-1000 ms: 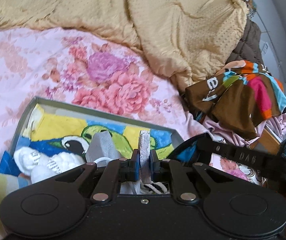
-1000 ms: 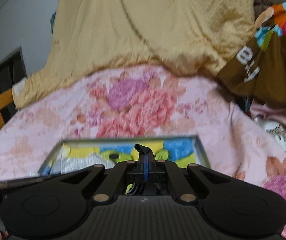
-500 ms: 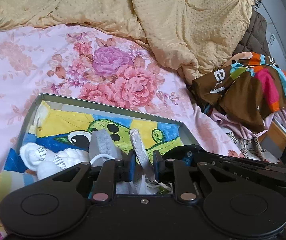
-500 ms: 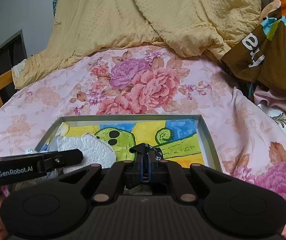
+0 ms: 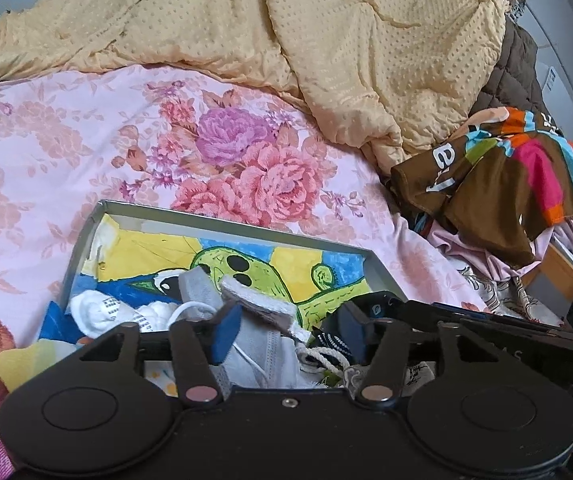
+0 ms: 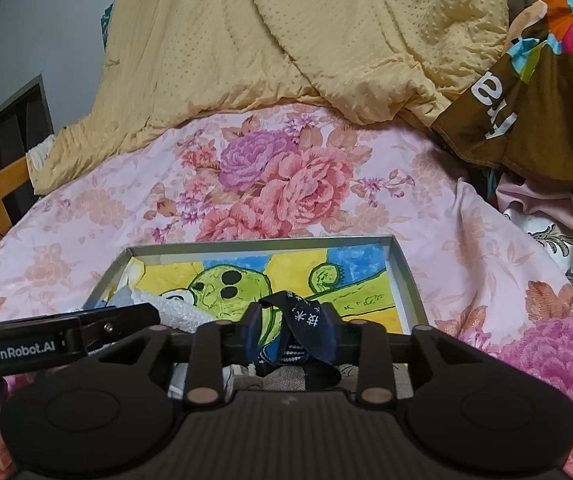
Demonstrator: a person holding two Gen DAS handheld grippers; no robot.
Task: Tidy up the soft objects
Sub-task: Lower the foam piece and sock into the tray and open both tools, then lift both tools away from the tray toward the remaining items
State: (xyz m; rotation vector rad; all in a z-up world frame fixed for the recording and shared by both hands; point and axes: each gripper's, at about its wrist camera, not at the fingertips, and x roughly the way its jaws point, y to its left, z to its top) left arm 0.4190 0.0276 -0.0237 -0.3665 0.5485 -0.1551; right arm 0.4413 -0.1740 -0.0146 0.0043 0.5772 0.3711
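My left hand-held gripper was opening, pads clear of the flat grey-white fuzzy pad lying tilted between them. My right hand-held gripper was opening too; a limp dark patterned sock drooped between its pads, against the right one. Both hung over the shallow grey box on the floral bed, its floor a green-and-yellow drawing.
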